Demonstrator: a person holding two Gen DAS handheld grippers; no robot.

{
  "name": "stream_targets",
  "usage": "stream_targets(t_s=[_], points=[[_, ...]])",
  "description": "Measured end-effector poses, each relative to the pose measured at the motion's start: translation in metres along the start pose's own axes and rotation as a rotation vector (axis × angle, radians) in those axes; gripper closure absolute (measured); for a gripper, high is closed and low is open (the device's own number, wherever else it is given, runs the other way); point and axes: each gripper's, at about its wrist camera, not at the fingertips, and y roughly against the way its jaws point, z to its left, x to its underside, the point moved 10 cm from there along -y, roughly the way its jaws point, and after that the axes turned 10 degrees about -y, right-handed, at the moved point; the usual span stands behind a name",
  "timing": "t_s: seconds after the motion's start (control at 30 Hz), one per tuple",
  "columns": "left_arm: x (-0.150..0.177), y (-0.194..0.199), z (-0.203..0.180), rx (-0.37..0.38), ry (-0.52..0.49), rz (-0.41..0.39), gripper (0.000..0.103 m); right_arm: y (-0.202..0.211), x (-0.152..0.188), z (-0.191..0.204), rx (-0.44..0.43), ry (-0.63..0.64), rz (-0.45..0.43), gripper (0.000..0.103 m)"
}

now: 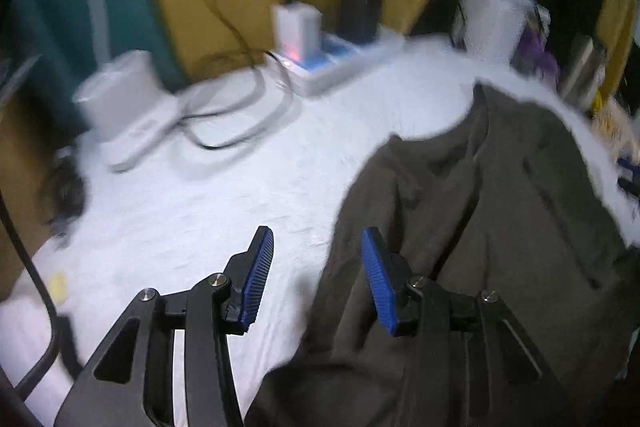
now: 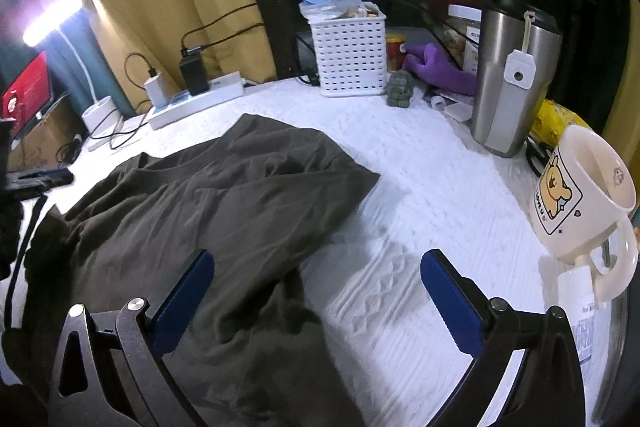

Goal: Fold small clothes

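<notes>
Here the dark shirt (image 2: 224, 195) lies soft and floppy on the white cover (image 2: 420, 187). Both the left gripper (image 1: 316, 279) and right gripper (image 2: 316, 291) are open and empty. The shirt's edge lies between each pair of jaws; pinch it there.

Left wrist view motion-blurred: power strip (image 1: 320, 67) at 12 o'clock indistinct. Dark garment (image 2: 208, 211) cut off at 6 o'clock; white bottle (image 2: 578, 291) label unreadable.

Close wrist views, shared dark garment (image 1: 500, 227)
</notes>
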Motion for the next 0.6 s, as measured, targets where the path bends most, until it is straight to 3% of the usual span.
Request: stream_targets(t_s=[0.13, 0.2, 0.33, 0.5, 0.6], points=[[-0.002, -0.027, -0.021, 0.019, -0.108, 0.060, 0.058, -0.008, -0.007, -0.006, 0.018, -0.006, 0.003, 0.000], [-0.006, -0.029, -0.026, 0.032, -0.129, 0.055, 0.101, -0.013, -0.011, -0.009, 0.023, -0.010, 0.004, 0.000], [-0.013, -0.031, -0.028, -0.036, -0.212, 0.051, 0.101, -0.023, -0.017, -0.013, 0.026, -0.015, 0.011, 0.000], [-0.039, -0.033, 0.017, -0.173, -0.164, 0.013, 0.102, -0.034, -0.021, -0.008, 0.013, 0.000, 0.023, 0.000], [-0.057, -0.036, 0.034, -0.168, -0.133, -0.004, 0.102, -0.038, -0.025, -0.003, 0.008, 0.008, 0.023, 0.000]])
